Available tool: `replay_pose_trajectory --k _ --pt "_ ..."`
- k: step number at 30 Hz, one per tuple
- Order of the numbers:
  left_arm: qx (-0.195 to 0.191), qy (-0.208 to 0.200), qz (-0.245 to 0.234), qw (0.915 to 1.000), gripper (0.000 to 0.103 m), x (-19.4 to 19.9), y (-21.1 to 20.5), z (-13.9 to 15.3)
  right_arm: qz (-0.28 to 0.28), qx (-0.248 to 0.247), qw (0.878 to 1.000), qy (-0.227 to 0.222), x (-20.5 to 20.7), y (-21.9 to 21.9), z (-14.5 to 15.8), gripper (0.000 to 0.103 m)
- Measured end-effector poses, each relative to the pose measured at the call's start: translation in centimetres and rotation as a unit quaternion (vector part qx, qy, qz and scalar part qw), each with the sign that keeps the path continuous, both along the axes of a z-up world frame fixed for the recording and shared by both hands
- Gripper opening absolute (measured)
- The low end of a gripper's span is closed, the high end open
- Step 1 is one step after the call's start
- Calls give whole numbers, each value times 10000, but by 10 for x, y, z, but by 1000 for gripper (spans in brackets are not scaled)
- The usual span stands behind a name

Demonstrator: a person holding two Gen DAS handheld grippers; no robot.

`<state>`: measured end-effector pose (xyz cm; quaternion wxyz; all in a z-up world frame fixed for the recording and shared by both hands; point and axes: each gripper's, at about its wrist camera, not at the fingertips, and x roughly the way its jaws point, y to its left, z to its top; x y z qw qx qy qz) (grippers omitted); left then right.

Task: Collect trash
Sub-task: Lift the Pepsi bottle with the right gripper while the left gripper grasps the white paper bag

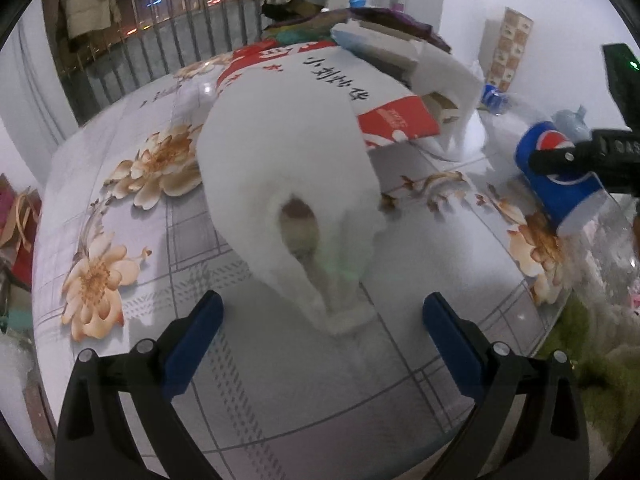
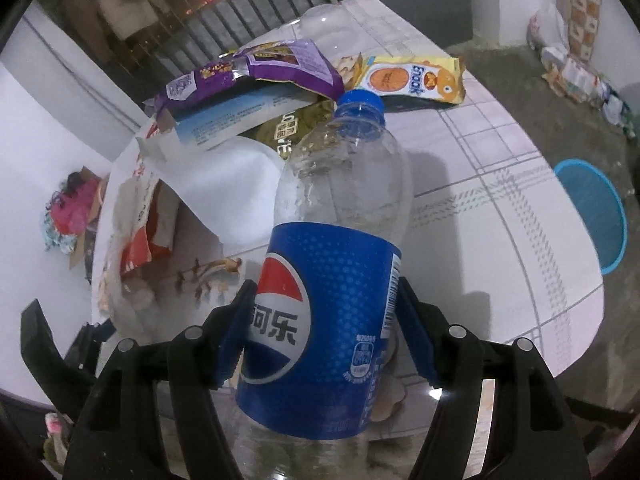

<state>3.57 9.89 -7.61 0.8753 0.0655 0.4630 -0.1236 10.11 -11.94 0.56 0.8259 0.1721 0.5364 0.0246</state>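
The right gripper (image 2: 322,328) pinches the Pepsi bottle (image 2: 332,272) at its blue label above the table (image 2: 500,184), long axis along the fingers, cap toward the snack wrappers (image 2: 412,78). Beside the bottle, the left gripper (image 1: 322,330) stands spread before a white paper roll (image 1: 288,184).

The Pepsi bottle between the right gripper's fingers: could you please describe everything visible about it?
The Pepsi bottle is clear plastic and looks empty, with a blue screw cap and a blue label with the red, white and blue logo. The right gripper clamps its labelled middle between blue pads, cap pointing away, over the table.
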Motion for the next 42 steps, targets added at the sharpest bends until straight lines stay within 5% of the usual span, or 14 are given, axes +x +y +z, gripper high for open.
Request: replay_pose_trajectory --k 6,11,15,19,23,31,33,38,42 --pt "-70 270 120 9995 98 13 7 3 -43 120 9999 -45 4 -5 3 63" --pt "-1403 -91 95 9900 98 6 40 42 0 238 9997 -71 4 -9 4 62" --pt "-1633 -432 117 9856 92 18 40 67 32 289 9995 -98 5 -12 7 61" --pt "-1574 -535 -52 9861 79 41 24 77 84 235 9996 -127 6 -12 8 61" --pt "-1340 -481 -176 9897 76 50 14 73 112 191 9997 -121 6 -11 8 61" --pt "-239 -316 -153 9991 42 63 -6 50 164 267 9994 -123 6 -14 7 60" --pt "-234 -260 -109 9993 38 65 -3 47 180 296 9993 -138 6 -15 7 60" --pt "-355 -239 26 9991 10 66 6 52 217 426 9986 -225 4 -19 9 60" --pt "-493 -383 182 9979 5 61 18 68 247 551 9976 -340 0 -23 14 59"
